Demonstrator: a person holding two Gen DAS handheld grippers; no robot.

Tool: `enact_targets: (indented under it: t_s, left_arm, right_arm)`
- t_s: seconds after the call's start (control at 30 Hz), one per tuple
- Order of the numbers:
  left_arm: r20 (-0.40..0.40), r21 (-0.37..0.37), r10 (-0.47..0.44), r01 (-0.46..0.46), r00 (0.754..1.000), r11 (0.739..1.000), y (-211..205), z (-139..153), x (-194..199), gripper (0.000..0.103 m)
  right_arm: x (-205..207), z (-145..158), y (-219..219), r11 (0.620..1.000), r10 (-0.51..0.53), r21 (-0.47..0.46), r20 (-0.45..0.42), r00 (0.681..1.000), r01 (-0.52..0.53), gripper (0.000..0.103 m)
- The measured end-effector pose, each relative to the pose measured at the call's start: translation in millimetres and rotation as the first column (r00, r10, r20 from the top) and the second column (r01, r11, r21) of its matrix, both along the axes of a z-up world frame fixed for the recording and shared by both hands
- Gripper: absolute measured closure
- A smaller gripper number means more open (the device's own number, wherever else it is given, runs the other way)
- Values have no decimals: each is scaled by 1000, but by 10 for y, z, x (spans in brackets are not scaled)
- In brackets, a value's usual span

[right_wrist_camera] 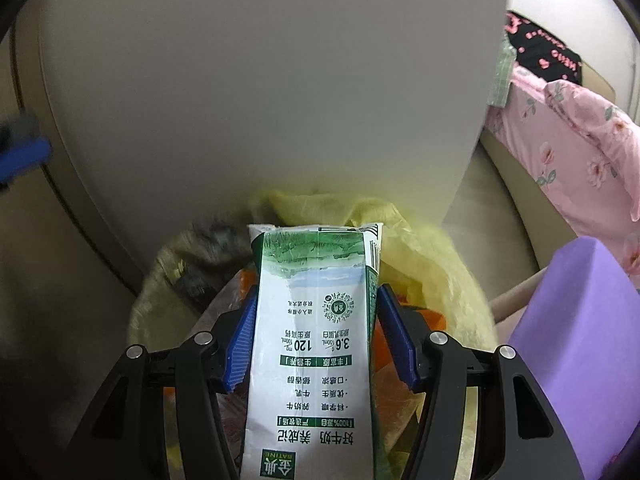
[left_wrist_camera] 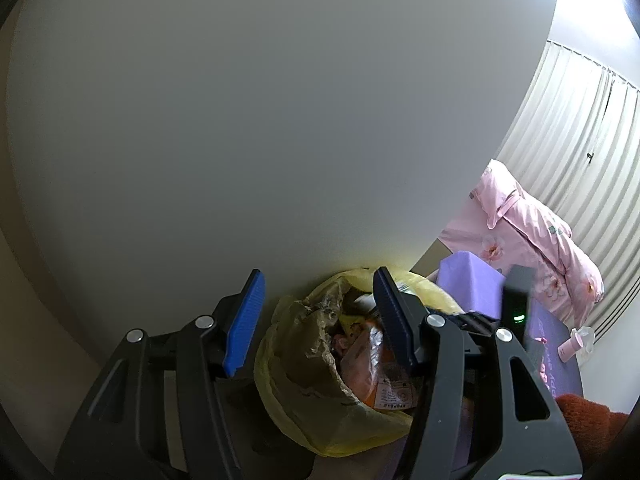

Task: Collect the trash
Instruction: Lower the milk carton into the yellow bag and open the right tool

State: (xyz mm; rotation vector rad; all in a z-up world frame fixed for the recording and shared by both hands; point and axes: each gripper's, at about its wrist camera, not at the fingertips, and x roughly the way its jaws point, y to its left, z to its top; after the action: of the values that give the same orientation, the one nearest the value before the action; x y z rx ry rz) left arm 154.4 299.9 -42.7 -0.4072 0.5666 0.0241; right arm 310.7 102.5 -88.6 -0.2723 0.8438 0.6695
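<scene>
1. My right gripper (right_wrist_camera: 314, 344) pinches a milk carton (right_wrist_camera: 316, 344) between its blue pads, above the yellow trash bag (right_wrist_camera: 440, 264).
2. My left gripper (left_wrist_camera: 320, 320) is spread, empty, over that bag (left_wrist_camera: 288, 392).

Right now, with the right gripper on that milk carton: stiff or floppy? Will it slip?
The milk carton looks flattened and creased, so probably empty, light and bendy. Its glossy print may slide between the right gripper pads. It would likely drop flat into the bag.
</scene>
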Motion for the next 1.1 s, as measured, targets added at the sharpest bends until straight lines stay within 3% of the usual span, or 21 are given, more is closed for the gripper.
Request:
enact_targets:
  t_s: [0.23, 0.5, 0.67, 0.73, 0.8, 0.93, 1.1]
  left_arm:
    - [-9, 12, -17, 17, 1000, 1000, -117, 5, -5, 50]
    - [-12, 29, -6, 6, 1000, 1000, -243, 73, -16, 50]
    - [-10, 36, 8, -8, 1000, 999, -321, 115, -61, 49]
    - [-5, 34, 15, -15, 1000, 999, -342, 136, -81, 45]
    - [0, 36, 22, -22, 1000, 999, -374, 163, -117, 44]
    - [-6, 54, 27, -27, 1000, 998, -492, 204, -217, 44]
    - [-38, 65, -35, 37, 999, 997, -849, 208, -424, 43]
  right_arm:
    - [52, -172, 121, 996, 4, -93, -54, 999, -9, 49]
    - [44, -158, 110, 996, 8, -86, -66, 998, -14, 48]
    - [-7, 10, -6, 1000, 22, -10, -39, 999, -22, 47]
    - [-46, 95, -72, 999, 37, 41, -51, 998, -35, 39]
    - [-107, 192, -150, 995, 46, 89, -52, 998, -41, 39]
    - [-281, 417, -309, 992, 38, 123, -11, 999, -36, 39]
    - [-648, 793, -719, 991, 15, 131, 56, 998, -23, 39]
